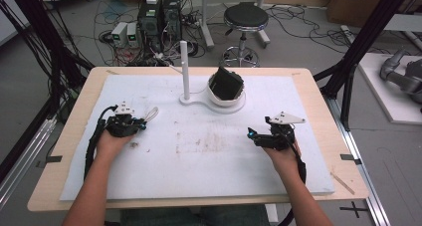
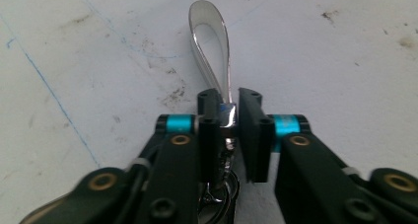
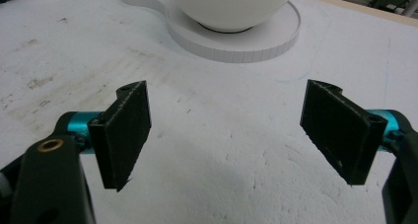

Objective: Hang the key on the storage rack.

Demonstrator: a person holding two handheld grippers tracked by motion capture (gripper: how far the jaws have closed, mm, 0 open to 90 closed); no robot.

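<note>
The left gripper [image 2: 228, 130] held its fingers narrow, clamped on a shiny metal loop [image 2: 209, 51], possibly a key-ring strap, which lay forward on the white surface [image 1: 199, 161]. The right gripper [image 3: 226, 130] rested with fingers spread wide and empty, facing a white bowl [image 3: 231, 7] on its round stand [image 3: 236, 44].

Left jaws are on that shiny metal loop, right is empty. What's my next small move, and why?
Probably lift the left gripper slightly to raise the metal loop off the white mat. Its jaws are shut on the loop's base, while the right gripper stands open and empty, facing the white bowl.
</note>
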